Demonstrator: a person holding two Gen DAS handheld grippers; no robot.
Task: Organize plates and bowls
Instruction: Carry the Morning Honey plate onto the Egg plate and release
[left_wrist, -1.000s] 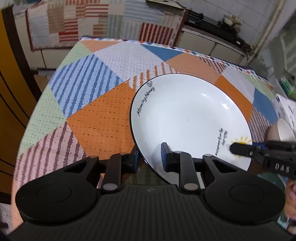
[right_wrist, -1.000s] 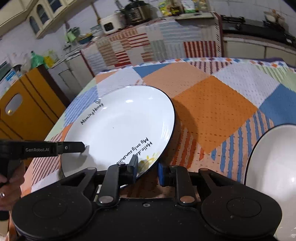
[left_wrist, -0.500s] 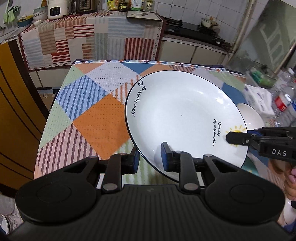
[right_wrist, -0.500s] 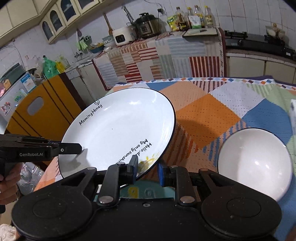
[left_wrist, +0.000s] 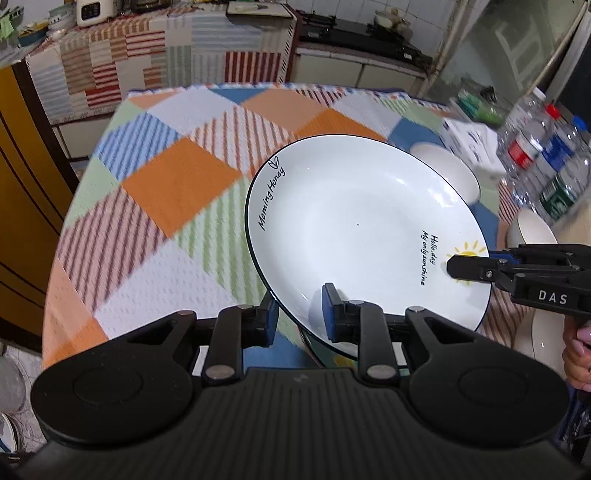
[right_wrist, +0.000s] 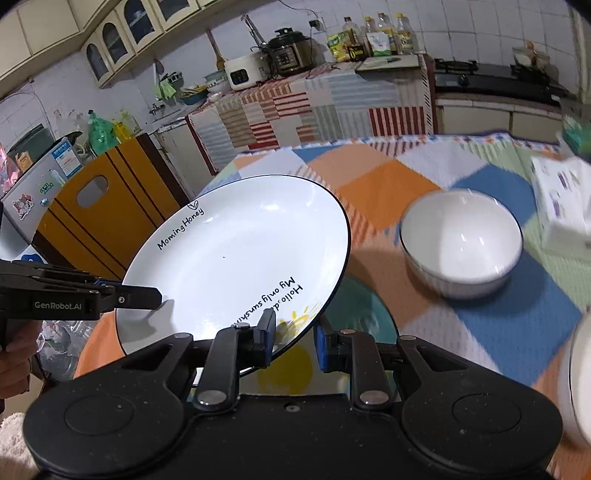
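A white plate (left_wrist: 362, 229) with a dark rim and black lettering is held in the air above the patchwork tablecloth (left_wrist: 177, 192). My left gripper (left_wrist: 301, 314) is shut on its near rim. My right gripper (left_wrist: 469, 269) grips the opposite rim by the sun drawing. In the right wrist view the plate (right_wrist: 236, 266) is clamped in my right gripper (right_wrist: 293, 336), with the left gripper (right_wrist: 147, 297) on its far edge. A white bowl (right_wrist: 461, 243) stands on the table to the right; it also shows behind the plate in the left wrist view (left_wrist: 447, 166).
Another plate (right_wrist: 354, 314) lies on the table under the held one. A second white bowl (left_wrist: 532, 232) and several water bottles (left_wrist: 543, 155) stand at the right. A tissue box (right_wrist: 561, 210) sits beyond the bowl. A yellow cabinet (right_wrist: 107, 206) is left of the table.
Both grippers have carried the plate higher and toward the right side of the table. The white bowl and the bottles have come more fully into view.
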